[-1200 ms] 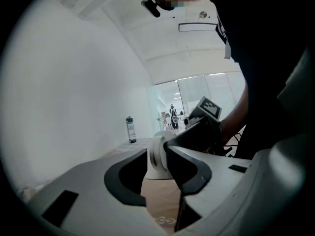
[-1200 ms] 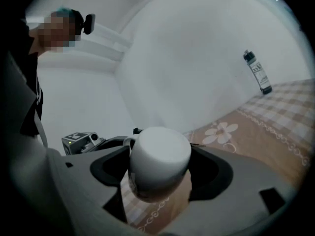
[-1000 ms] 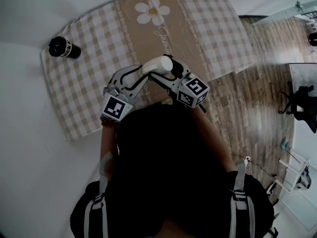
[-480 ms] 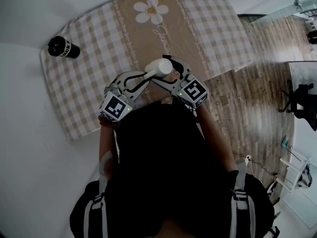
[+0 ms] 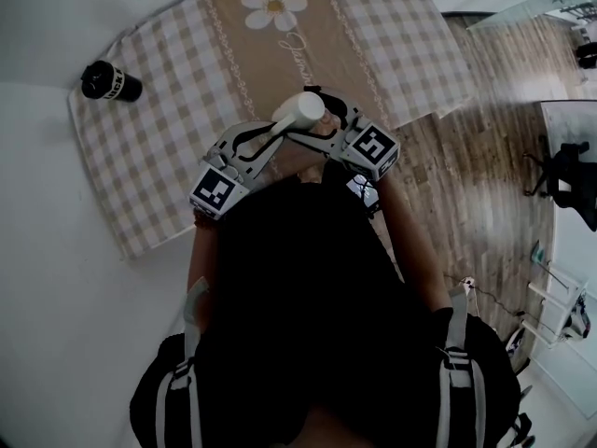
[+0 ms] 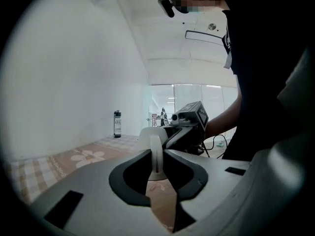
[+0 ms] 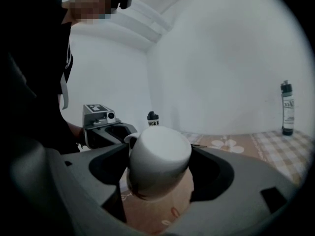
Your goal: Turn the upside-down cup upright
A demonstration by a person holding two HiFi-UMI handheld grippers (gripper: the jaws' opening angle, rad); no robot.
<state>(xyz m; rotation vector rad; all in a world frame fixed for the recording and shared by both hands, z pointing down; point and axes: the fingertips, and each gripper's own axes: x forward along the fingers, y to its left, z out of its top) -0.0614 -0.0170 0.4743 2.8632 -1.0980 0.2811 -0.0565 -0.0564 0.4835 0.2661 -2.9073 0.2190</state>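
Right gripper view gives the clearest reading. The white ceramic cup (image 7: 161, 154) is held clear of the table and tilted. Its flat base faces up and away from the lens, and its mouth faces down and toward it. The right gripper (image 7: 160, 170) has its dark-padded jaws pressed on either side of the cup's body, which fills the gap between them. The inside of the cup lies in shadow and cannot be inspected. Only a sliver of the cup's handle shows here, at the upper left of the body.

Left gripper view supplies what is missing. The handle stands edge-on between the jaws of the left gripper (image 6: 155, 152). These jaws have just been closing and now pinch the handle across a narrow gap. Most of the cup's body is hidden behind the handle in this view.

Head view shows both grippers meeting at the cup from opposite sides, each close to level. They are above the near part of the beige checked tablecloth (image 5: 159, 129). The hands are largely hidden by the grippers and the person's dark torso (image 5: 298, 306).

A black cylindrical bottle (image 5: 107, 80) stands at the cloth's far left corner, well apart from the cup. A second dark-capped bottle (image 7: 287, 107) appears only in the right gripper view.
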